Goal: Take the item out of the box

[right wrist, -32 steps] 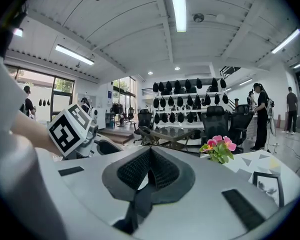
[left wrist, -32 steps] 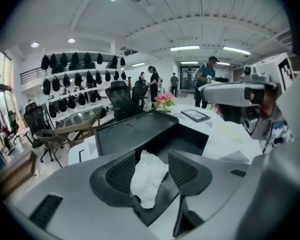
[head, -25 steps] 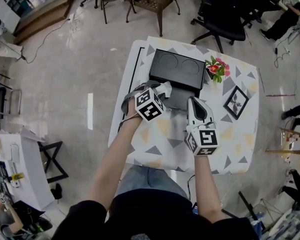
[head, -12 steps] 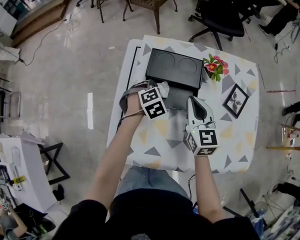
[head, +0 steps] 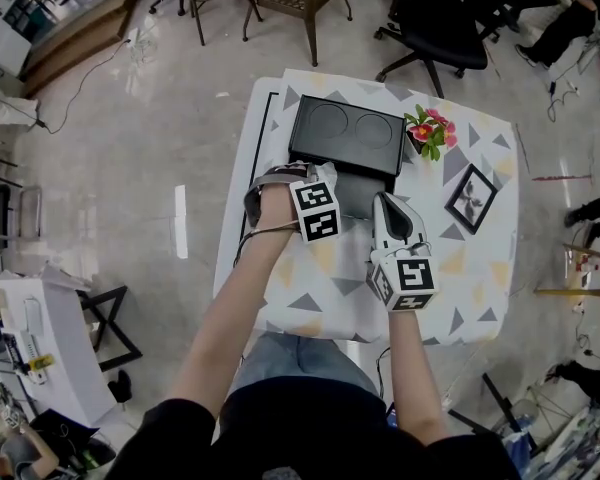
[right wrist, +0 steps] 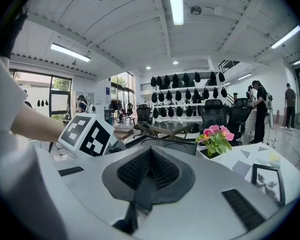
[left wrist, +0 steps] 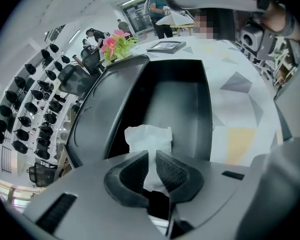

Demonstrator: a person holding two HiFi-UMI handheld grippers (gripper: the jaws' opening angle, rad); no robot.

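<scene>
A black box (head: 360, 190) lies open on the patterned table, its lid (head: 345, 133) with two round hollows standing behind it. In the left gripper view a white crumpled packet (left wrist: 149, 135) rises from the box's left end (left wrist: 182, 101). My left gripper (left wrist: 151, 170) points steeply down over it. Its jaws have just been closing, the packet sits between the pads, and they pinch its lower part. In the head view the left gripper (head: 320, 193) covers most of the packet (head: 327, 174). My right gripper (head: 383, 201) rests at the box's front right, shut and empty (right wrist: 150, 154).
A pot of pink flowers (head: 432, 131) stands right of the lid, and a framed picture (head: 471, 200) lies beside it near the table's right side. The table's left edge (head: 242, 203) is close to my left hand. Chairs and a wicker table stand beyond.
My left gripper has sunk toward the box's left end and rolled, its marker cube shifting right. Less of the white packet shows beside it. The right gripper has stayed put.
</scene>
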